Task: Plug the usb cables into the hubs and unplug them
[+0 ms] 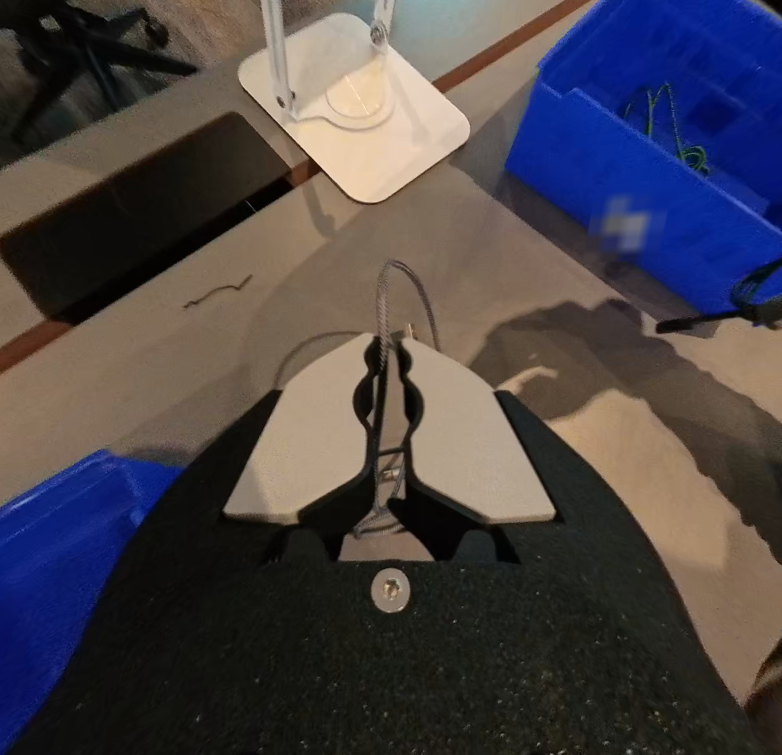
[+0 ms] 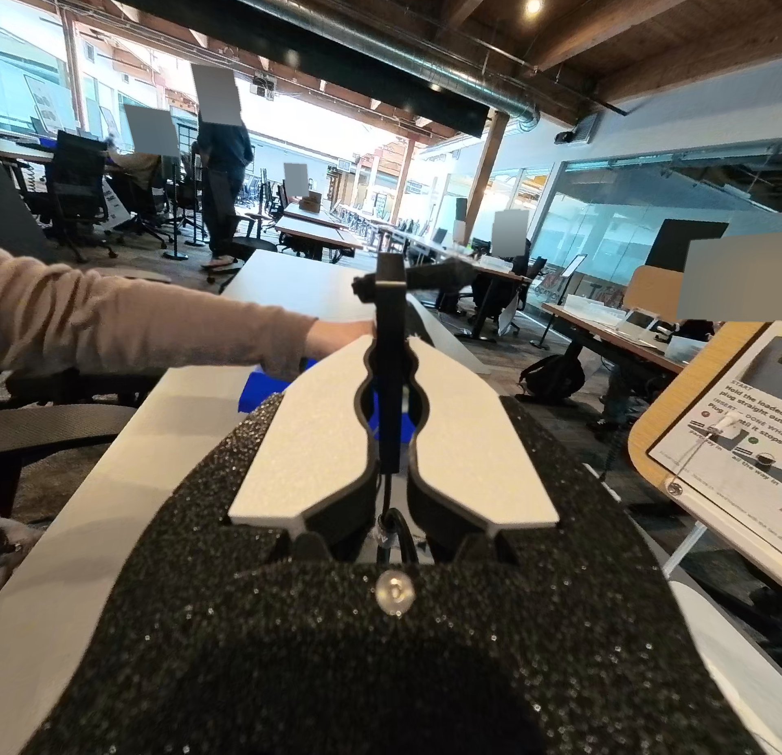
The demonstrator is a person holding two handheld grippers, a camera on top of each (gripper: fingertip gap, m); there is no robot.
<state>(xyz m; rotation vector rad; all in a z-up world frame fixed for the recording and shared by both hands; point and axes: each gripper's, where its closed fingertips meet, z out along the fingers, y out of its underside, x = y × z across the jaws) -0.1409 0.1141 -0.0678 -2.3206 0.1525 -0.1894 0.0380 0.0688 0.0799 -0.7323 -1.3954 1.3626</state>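
Observation:
In the left wrist view my left gripper is shut on a grey braided USB cable. The cable loops out ahead of the fingertips above the grey table, and a small metal plug end shows just beyond the right fingertip. In the right wrist view my right gripper is shut on a slim black USB hub. The hub is held edge-on and sticks out past the fingertips, and its black lead runs back between the fingers. The hub's ports are not visible.
A white lamp base stands ahead. A blue bin holding green cables is at the right, and another blue bin at the lower left. A black twist tie lies on the table. A person's sleeved arm reaches in from the left. An instruction sheet is at the right. Across from one pair of fingers to the other is roughly 25 centimetres. From my left tips it is roughly 20 centimetres to the black twist tie; from my right, 45 centimetres.

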